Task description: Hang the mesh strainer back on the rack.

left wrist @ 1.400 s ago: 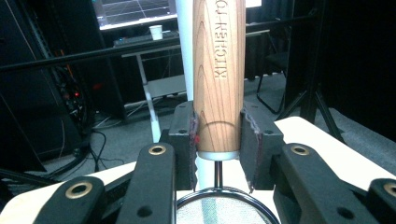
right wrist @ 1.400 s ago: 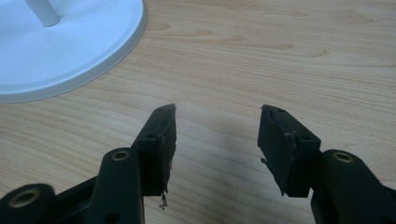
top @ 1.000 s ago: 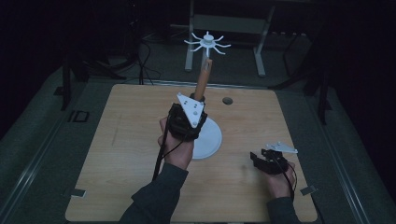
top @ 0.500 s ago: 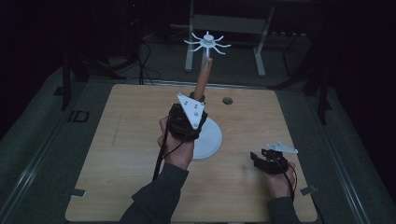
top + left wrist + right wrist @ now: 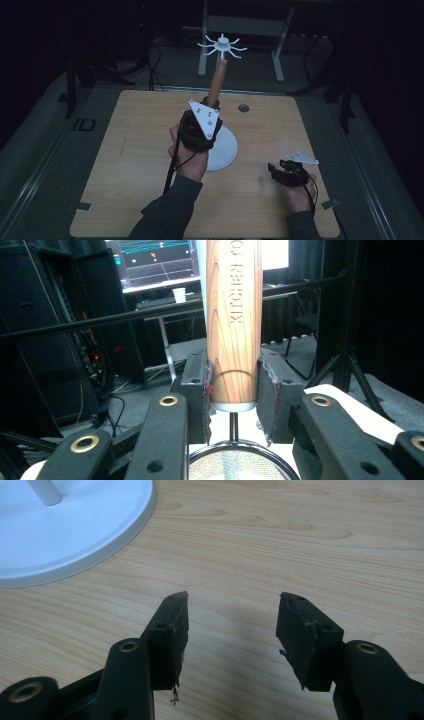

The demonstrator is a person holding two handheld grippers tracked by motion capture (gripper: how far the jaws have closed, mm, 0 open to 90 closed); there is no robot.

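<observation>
My left gripper (image 5: pixel 201 125) is raised over the middle of the table, shut on the wooden handle (image 5: pixel 217 84) of a strainer that stands upright. In the left gripper view the pads clamp the lower end of this handle (image 5: pixel 234 315), and the strainer's round mesh (image 5: pixel 237 466) hangs just below the jaws. A white rack stands behind it, with a crown of hooks (image 5: pixel 222 46) at the top and a round base (image 5: pixel 226 150) on the table. At the front right my right gripper (image 5: pixel 281 172) rests low on the table, and its jaws (image 5: pixel 232 612) stand open with nothing between them.
The wooden table (image 5: pixel 130 150) has a small dark round spot (image 5: pixel 243 107) near its far edge. The rack's white base (image 5: pixel 75 535) and its thin pole (image 5: pixel 45 492) lie ahead and to the left of the right gripper. Dark stands and cables surround the table.
</observation>
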